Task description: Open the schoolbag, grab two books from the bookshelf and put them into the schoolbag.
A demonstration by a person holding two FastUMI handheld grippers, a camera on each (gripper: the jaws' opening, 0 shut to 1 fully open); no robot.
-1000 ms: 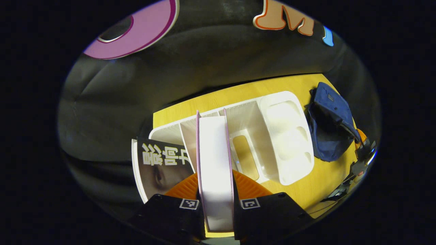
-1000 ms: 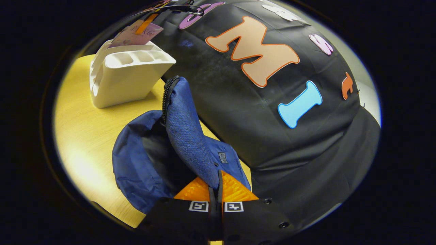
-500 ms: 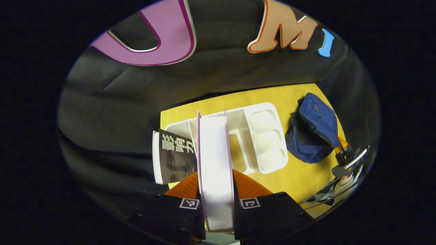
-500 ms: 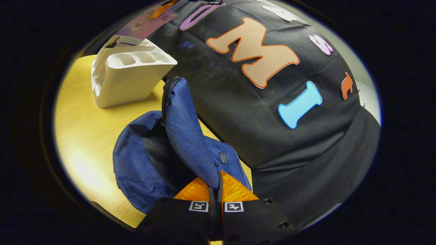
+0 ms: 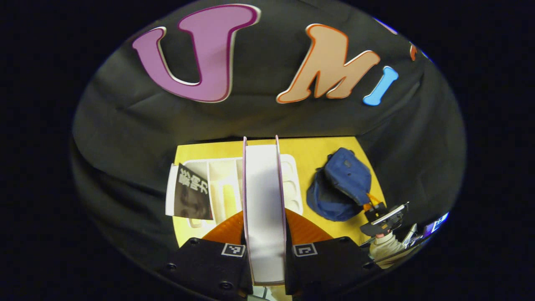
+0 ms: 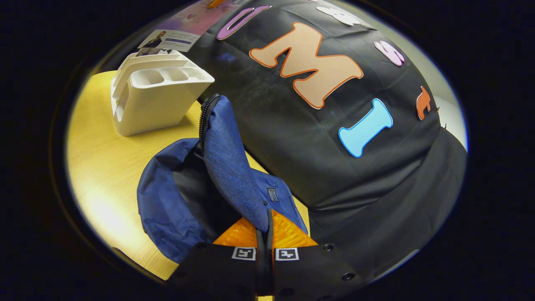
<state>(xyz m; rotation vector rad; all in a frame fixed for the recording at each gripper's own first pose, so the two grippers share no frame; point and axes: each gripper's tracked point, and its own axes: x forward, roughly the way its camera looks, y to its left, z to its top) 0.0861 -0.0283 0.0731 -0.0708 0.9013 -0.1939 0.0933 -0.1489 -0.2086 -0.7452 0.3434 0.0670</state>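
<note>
1. Biggest risk, judging from here: book (image 5: 264,209) clipping the schoolbag (image 6: 184,200) rim on the way in. Opening looks modest, book looks wide, so a crooked entry could catch the fabric and fold the mouth shut.
2. Second worry: flap (image 6: 228,167) sliding out of the pinch. Thin slippery cloth, small bite near the fingertips, so any bump from the incoming book might pull it free and drop it over the opening.
3. Third: book tipping in the grip. Held near one end only, rest sticking out forward, so a fast swing could pivot or loosen it.
4. Left gripper (image 5: 264,251): clamped on the book, both fingers pressing its covers, page edge facing the camera. Raised high above the table (image 5: 317,148), looking down on the white bookshelf (image 5: 223,188) and the bag off to the side.
5. Right gripper (image 6: 264,246): jaws nearly closed, pinching the blue flap between both fingers and holding it upright, so the dark inside of the bag sits exposed. Low and close to the bag, right at the table's near edge; also seen from the left gripper view beside the bag, with a pale sleeve behind it.
6. Second book (image 5: 188,196), dark cover, leaning at the far end of the bookshelf, not yet picked. Bag well apart from the shelf on the yellow tabletop.
</note>
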